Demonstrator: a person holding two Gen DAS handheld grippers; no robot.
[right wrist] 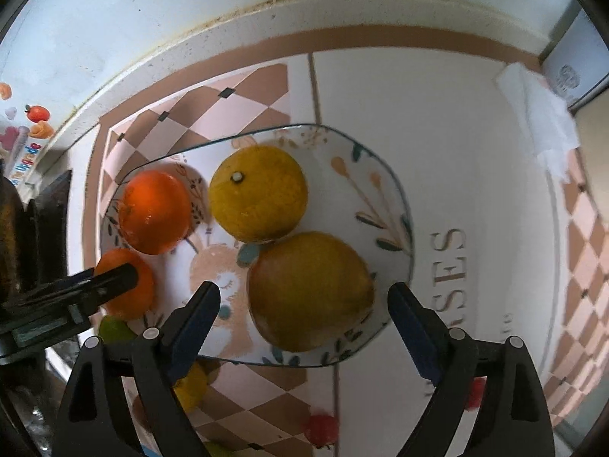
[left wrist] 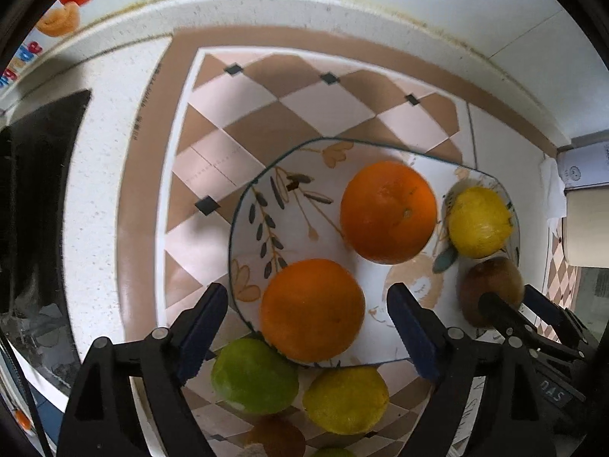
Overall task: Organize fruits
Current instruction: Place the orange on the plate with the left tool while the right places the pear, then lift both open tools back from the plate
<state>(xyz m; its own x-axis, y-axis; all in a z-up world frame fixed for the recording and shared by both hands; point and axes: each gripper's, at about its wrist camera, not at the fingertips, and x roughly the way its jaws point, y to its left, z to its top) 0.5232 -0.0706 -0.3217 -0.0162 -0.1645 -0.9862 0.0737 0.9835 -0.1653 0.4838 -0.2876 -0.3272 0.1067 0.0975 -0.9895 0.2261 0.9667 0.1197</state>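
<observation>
Hovering over the plate [left wrist: 243,205], both grippers spread wide, gripping nothing. Left gripper [left wrist: 308,321] straddles the near orange [left wrist: 312,310], which sits at the plate's near rim between its fingers — a guess: either just set down or about to be picked, can't tell which. Ahead of it lies a second orange [left wrist: 388,211]; to its right a yellow citrus [left wrist: 479,221] and a brown kiwi [left wrist: 491,285], the kiwi partly behind the right gripper's tip.

Right gripper [right wrist: 304,318] hangs over a yellowish-brown fruit [right wrist: 310,291] at the plate's near edge, jaws released on either side, not touching as far as I can see. This looks like the kiwi, but colour differs between views — unsure.

Fruit seems to be gathered onto the plate; a green lime [left wrist: 254,375] and a yellow lemon [left wrist: 345,400] are off the plate, just below the left gripper, likely still to go on. Another brown fruit [left wrist: 276,438] at the bottom edge is cut off. Red blobs [right wrist: 321,430] below the right gripper are blurred — unidentifiable. Everything sits on a checked mat [left wrist: 266,114].
</observation>
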